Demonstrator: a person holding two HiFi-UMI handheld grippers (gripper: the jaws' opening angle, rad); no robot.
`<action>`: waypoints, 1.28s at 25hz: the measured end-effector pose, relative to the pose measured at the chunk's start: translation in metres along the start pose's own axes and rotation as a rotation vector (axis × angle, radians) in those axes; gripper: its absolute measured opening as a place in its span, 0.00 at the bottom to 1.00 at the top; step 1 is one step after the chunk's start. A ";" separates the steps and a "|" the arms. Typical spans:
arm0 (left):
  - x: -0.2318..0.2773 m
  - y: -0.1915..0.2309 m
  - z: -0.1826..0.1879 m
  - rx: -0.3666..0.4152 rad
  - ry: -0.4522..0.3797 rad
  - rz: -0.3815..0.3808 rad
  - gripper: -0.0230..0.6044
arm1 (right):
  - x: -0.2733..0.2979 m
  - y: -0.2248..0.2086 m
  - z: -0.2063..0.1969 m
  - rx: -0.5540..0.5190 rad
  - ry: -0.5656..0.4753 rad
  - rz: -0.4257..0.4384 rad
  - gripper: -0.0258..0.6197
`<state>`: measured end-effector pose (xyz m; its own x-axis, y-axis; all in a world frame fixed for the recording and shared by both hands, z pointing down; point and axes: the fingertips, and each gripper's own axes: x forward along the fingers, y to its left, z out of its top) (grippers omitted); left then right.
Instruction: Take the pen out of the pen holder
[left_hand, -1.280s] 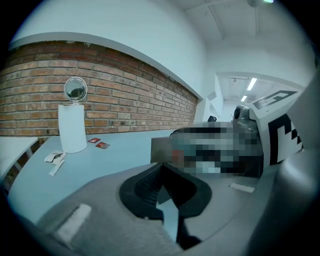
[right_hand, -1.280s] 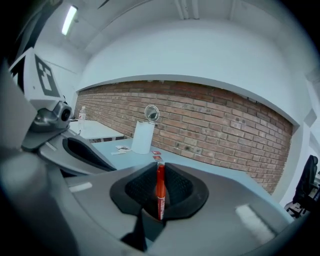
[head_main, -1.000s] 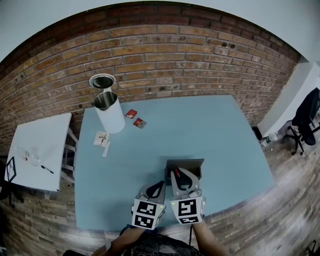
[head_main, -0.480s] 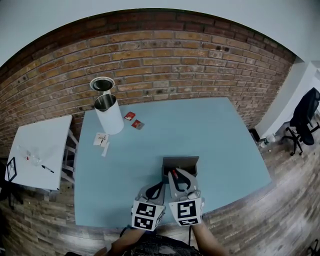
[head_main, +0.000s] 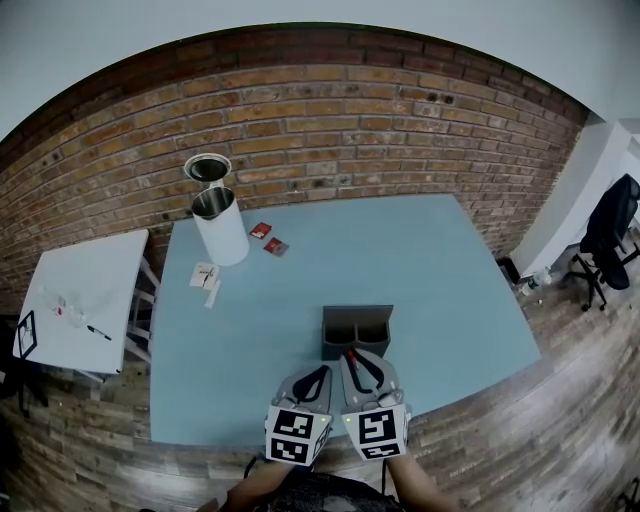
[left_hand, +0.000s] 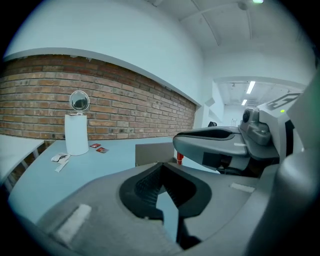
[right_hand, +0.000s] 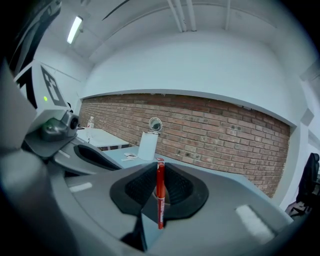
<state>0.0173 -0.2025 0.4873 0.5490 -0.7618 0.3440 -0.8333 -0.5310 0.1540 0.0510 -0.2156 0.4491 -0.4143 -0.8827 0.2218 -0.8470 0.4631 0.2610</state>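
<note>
The red pen (right_hand: 160, 192) stands upright between the pads of my right gripper (right_hand: 159, 170), which is shut on it. In the head view the right gripper (head_main: 352, 358) holds the pen (head_main: 350, 357) just in front of the grey two-compartment pen holder (head_main: 356, 330), clear of its rim. Close beside it on the left, my left gripper (head_main: 316, 374) has its jaws together with nothing in them. The left gripper view looks past its own shut jaws (left_hand: 160, 167) to the holder (left_hand: 152, 152) and the pen's tip (left_hand: 179, 158) under the right gripper (left_hand: 220, 145).
A white cylindrical bin (head_main: 220, 228) with a round lid stands at the blue table's (head_main: 430, 260) far left. Two red packets (head_main: 270, 238) and paper scraps (head_main: 205, 278) lie near it. A white side table (head_main: 80, 300) sits left; a brick wall runs behind.
Both grippers have drawn back toward the table's near edge. The right gripper, which was over the holder, now sits in front of it with the pen lifted out.
</note>
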 end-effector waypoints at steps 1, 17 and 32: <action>-0.002 -0.002 0.000 0.000 -0.002 0.003 0.04 | -0.003 0.001 -0.001 0.005 0.003 0.001 0.11; -0.026 -0.046 -0.007 0.004 -0.032 -0.001 0.04 | -0.057 0.011 -0.027 0.043 0.041 0.016 0.11; -0.044 -0.073 -0.020 0.029 -0.018 -0.019 0.04 | -0.090 0.021 -0.039 0.059 0.049 0.015 0.11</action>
<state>0.0524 -0.1230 0.4794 0.5657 -0.7579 0.3250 -0.8208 -0.5555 0.1332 0.0836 -0.1232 0.4711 -0.4113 -0.8702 0.2711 -0.8596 0.4692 0.2021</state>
